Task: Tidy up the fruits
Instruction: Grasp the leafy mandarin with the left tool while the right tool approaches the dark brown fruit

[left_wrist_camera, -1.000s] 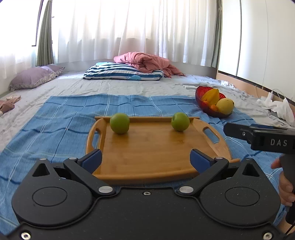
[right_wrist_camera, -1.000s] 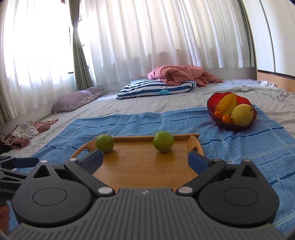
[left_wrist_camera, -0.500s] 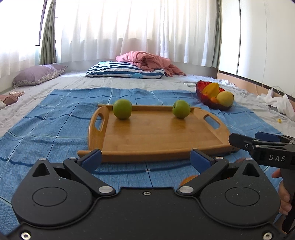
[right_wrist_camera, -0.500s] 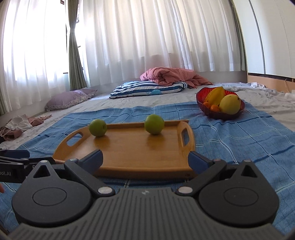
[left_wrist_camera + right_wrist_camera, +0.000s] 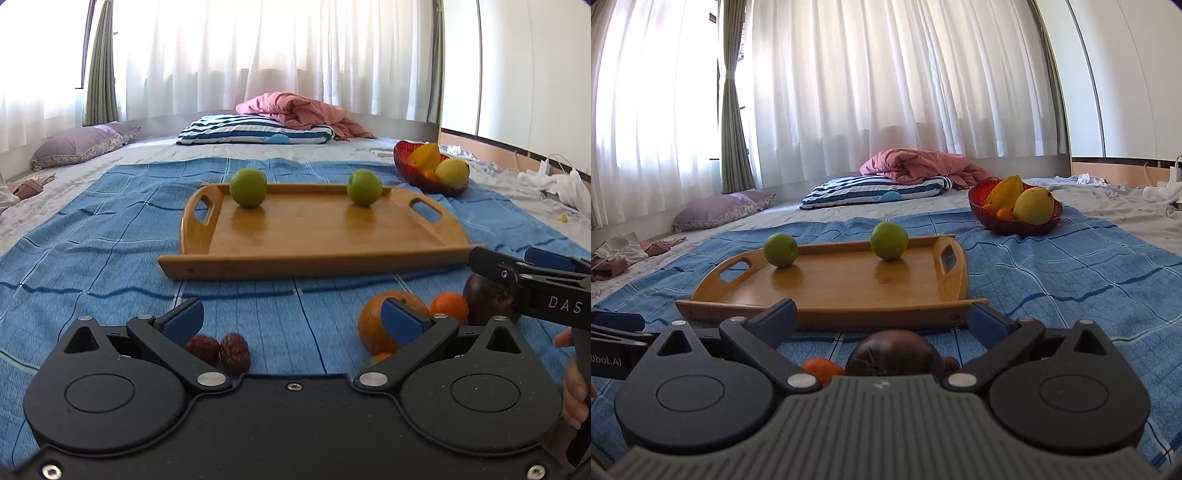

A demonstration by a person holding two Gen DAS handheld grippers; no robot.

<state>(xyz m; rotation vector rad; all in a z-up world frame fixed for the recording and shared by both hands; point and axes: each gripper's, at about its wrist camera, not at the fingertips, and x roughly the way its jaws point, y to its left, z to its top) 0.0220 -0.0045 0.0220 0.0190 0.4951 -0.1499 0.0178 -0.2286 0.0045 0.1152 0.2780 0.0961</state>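
A wooden tray (image 5: 325, 236) (image 5: 849, 291) lies on the blue cloth with two green apples (image 5: 248, 187) (image 5: 364, 187) at its far edge. Loose fruit lies in front of the tray: a large orange (image 5: 373, 325), a small orange (image 5: 448, 306), a dark purple fruit (image 5: 487, 299) (image 5: 894, 356) and two brown dates (image 5: 221, 350). My left gripper (image 5: 293, 317) is open and empty above the cloth, its right finger in front of the large orange. My right gripper (image 5: 882, 321) is open, with the purple fruit low between its fingers; it also shows in the left wrist view (image 5: 532, 280).
A red bowl (image 5: 430, 173) (image 5: 1015, 218) holding yellow and orange fruit stands beyond the tray at the right. A striped pillow (image 5: 255, 129), a pink blanket (image 5: 303, 110) and a purple pillow (image 5: 81, 144) lie further back. White clothes (image 5: 554, 181) lie at the right.
Both grippers have pulled back and down from the tray. The loose oranges, purple fruit and dates in front of the tray have come into view.
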